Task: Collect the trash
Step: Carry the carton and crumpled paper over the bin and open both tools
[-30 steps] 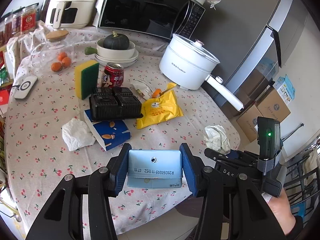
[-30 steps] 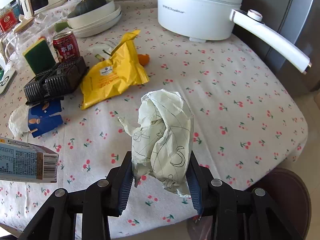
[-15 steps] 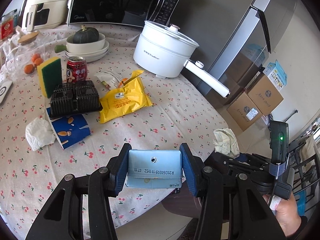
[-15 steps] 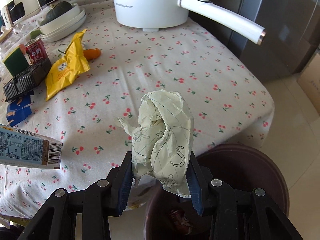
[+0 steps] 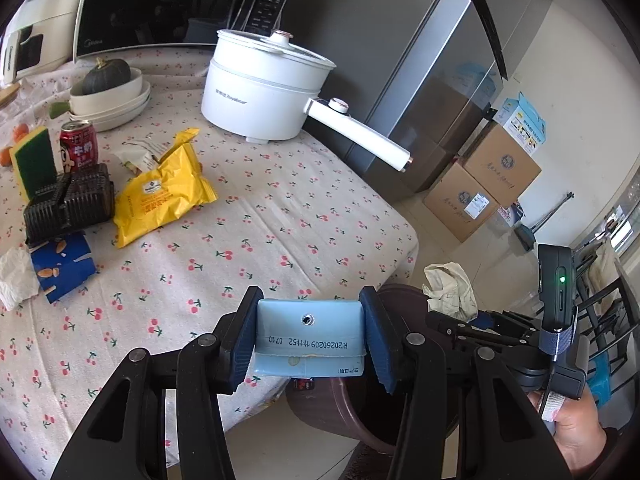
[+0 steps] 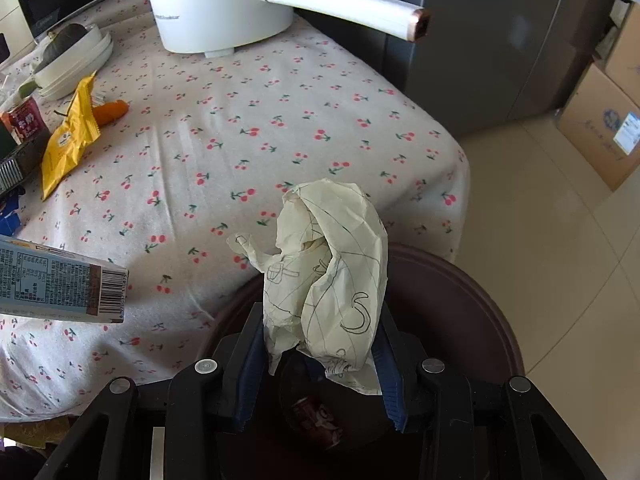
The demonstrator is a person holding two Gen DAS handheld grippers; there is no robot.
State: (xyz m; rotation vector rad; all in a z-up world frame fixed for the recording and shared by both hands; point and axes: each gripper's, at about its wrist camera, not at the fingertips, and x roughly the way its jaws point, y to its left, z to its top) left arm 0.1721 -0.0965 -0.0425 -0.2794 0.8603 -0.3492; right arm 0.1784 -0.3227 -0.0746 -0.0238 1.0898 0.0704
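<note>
left gripper [image 5: 310, 340] clamps carton [image 5: 310, 344] at table edge [image 5: 408, 240] | right gripper [image 6: 320, 360] clamps crumpled paper [image 6: 332, 272] over bin [image 6: 472, 304]

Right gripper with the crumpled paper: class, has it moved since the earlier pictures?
Yes. The right gripper, shut on the crumpled paper, has travelled off the cherry-print table past its edge and now hangs over the brown trash bin.

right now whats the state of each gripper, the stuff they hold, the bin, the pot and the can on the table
left gripper: shut on light blue drink carton
right gripper: shut on crumpled cream paper
dark brown round bin: open, a red can inside
white electric pot: lid on
red drink can: upright
</note>
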